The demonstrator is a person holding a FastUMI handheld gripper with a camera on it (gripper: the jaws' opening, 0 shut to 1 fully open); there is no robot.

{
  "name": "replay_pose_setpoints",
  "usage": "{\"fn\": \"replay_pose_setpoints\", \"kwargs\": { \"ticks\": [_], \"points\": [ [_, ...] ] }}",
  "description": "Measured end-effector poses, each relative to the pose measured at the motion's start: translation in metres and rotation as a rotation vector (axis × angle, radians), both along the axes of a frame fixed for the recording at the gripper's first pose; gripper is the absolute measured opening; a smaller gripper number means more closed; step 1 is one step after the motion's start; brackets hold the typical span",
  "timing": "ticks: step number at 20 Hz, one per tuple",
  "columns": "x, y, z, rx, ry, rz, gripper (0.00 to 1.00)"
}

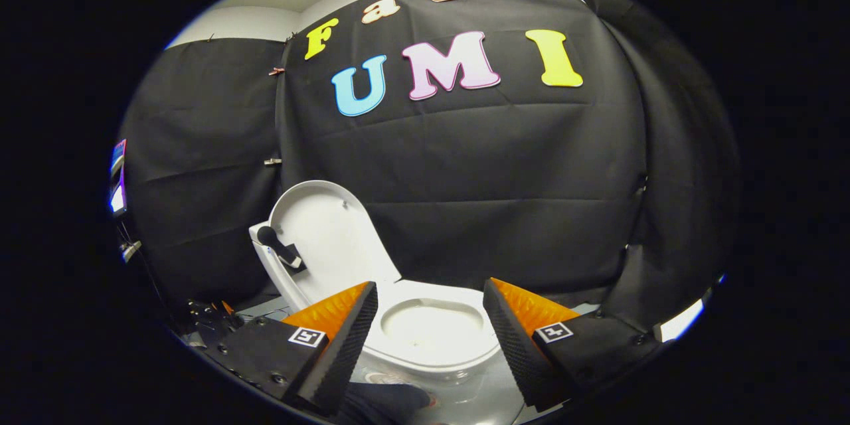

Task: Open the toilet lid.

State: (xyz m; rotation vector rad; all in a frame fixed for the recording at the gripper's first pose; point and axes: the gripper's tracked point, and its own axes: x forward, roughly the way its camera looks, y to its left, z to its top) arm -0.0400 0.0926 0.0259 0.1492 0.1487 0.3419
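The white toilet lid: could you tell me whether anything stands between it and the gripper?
Nothing visible does. The white toilet lid already stands raised beyond the open gripper, whose fingers frame the white toilet seat and touch nothing.

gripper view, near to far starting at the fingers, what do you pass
open gripper, fingers spread with nothing held → toilet seat around the bowl → raised toilet lid standing upright with a black handle on it → black cloth wall
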Motion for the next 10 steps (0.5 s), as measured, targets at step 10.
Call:
{"fn": "replay_pose_setpoints", "kwargs": {
  "ticks": [10],
  "points": [
    [0.017,-0.042,0.037,-0.059,-0.215,-0.154,0.98]
  ]
}}
